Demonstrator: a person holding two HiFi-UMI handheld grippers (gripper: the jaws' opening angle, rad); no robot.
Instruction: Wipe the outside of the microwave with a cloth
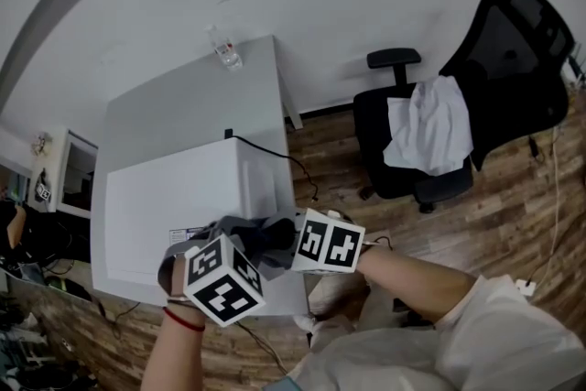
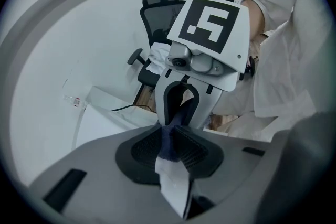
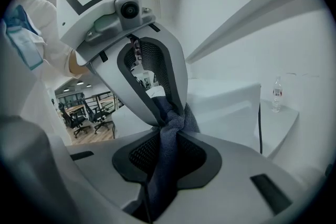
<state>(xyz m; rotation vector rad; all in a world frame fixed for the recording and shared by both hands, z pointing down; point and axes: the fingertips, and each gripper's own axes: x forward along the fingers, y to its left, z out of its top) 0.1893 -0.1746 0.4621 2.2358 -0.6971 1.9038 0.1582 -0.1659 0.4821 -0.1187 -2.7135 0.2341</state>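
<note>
Step in hand: preparing the cloth; wiping appears not yet begun, judged from the cloth being bunched between both tools.
Left hand-held gripper (image 2: 169, 139): jaws together, clamped on a fold of the cloth; a pale tag or edge of the fabric hangs below the pads.
Right hand-held gripper (image 3: 169, 140): jaws together, clamped on a twisted strand of the same cloth.
Cloth (image 1: 249, 236): dark grey, gathered into a short rope between the two tools, which stand nose to nose. It sits above the near right corner of the microwave; contact with the casing cannot be confirmed.
Microwave (image 1: 174, 197): white, standing on the white surface (image 1: 183, 96), with a black cable (image 1: 279, 156) leaving its rear right.
Other items: a clear bottle (image 1: 226, 50) at the far end of the surface; an office chair (image 1: 494, 69) with a white garment on its seat, well apart on the wooden floor.
Next move calls for: one tool to let go so the cloth can open out, then the flat fabric pressed to the top panel and drawn across it in strokes.
Risk: a roped cloth covers little area and may slip off the corner.
</note>
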